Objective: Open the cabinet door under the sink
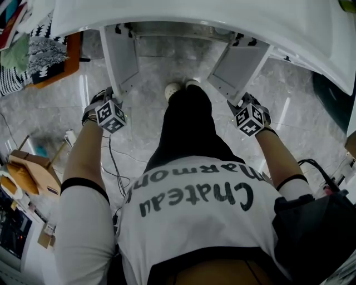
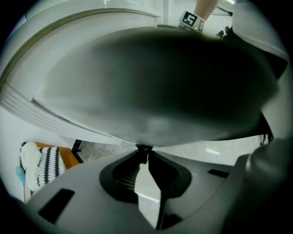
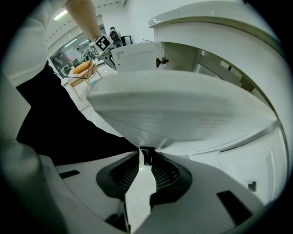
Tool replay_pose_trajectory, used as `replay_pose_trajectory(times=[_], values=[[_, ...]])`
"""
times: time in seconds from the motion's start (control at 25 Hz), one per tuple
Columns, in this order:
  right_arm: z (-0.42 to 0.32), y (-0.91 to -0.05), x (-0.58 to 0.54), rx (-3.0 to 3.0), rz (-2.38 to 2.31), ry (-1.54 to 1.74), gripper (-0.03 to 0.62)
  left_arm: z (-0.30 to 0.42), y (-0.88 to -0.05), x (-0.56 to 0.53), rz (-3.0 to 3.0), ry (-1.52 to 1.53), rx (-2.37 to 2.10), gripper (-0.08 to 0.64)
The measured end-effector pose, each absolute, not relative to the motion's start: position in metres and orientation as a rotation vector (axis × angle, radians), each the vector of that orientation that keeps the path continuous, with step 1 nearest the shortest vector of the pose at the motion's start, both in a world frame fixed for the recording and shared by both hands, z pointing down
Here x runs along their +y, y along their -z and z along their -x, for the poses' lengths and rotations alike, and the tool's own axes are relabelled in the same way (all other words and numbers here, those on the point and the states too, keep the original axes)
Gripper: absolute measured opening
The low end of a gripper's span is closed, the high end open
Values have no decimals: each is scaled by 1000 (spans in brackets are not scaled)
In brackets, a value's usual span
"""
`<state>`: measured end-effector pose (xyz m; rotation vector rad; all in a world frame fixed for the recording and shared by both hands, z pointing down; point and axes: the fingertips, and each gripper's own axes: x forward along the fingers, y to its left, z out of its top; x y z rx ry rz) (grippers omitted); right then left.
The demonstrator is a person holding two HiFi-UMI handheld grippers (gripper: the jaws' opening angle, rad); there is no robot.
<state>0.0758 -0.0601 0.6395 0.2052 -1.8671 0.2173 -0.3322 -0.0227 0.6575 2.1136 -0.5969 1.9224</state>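
Note:
Under the white sink counter (image 1: 233, 14) both cabinet doors stand swung outward. My left gripper (image 1: 114, 103) is shut on the outer edge of the left door (image 1: 119, 58). In the left gripper view that door (image 2: 155, 82) fills the picture as a dark blurred panel, its edge pinched between the jaws of the left gripper (image 2: 143, 150). My right gripper (image 1: 245, 106) is shut on the edge of the right door (image 1: 239, 67). The right gripper view shows this door (image 3: 183, 105) edge-on, nipped at the right gripper (image 3: 146, 153), with the left door (image 3: 137, 55) beyond.
The person's black-clad legs and pale shoes (image 1: 181, 88) stand between the doors on the grey marble floor (image 1: 150, 72). A cable (image 1: 114, 161) trails on the floor. Striped cloth on an orange seat (image 1: 39, 58) is at the far left, and wooden items (image 1: 28, 172) lie lower left.

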Motion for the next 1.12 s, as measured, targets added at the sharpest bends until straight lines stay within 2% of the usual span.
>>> replay_pose_trajectory(times=[0.4,1.12], values=[[-96,-644,-60,-1819,-175,-205,71,348,-657,-22,-2116,-1952,-535,41],[-128,-647,-56,-1776,-81,-124,71,364,-655,-13,-2256,-2180,3,46]])
